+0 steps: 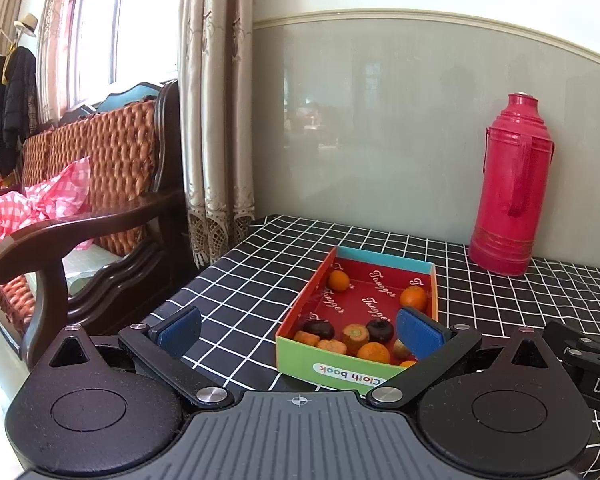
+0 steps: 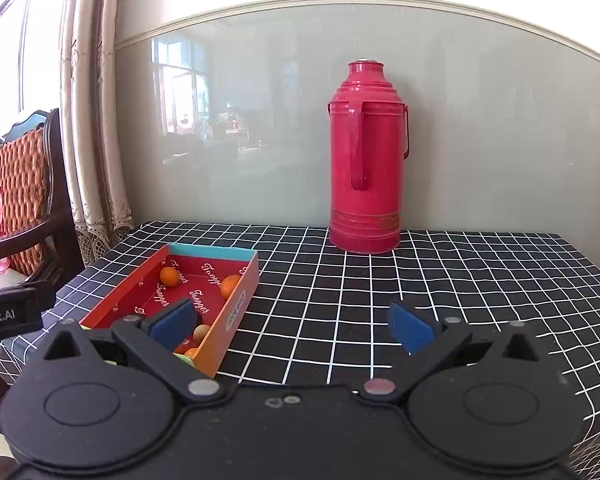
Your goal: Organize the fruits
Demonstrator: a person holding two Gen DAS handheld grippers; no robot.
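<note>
Fruits [image 1: 352, 334], small oranges and darker pieces, lie in a shallow cardboard box [image 1: 434, 280] on the checked tablecloth [image 2: 380, 320], in front and left of the red thermos [image 2: 366, 156]. The box's long axis runs from the grippers toward the wall, angled slightly right. The left gripper [image 1: 298, 332] and the right gripper [image 2: 292, 324] both hover spread wide, empty, at the box's near end.

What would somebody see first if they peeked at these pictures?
The tall red thermos standing upright at the back of the checked tablecloth, against the wall. Then the colourful box nearer the front, with small oranges and other little fruits inside.
</note>
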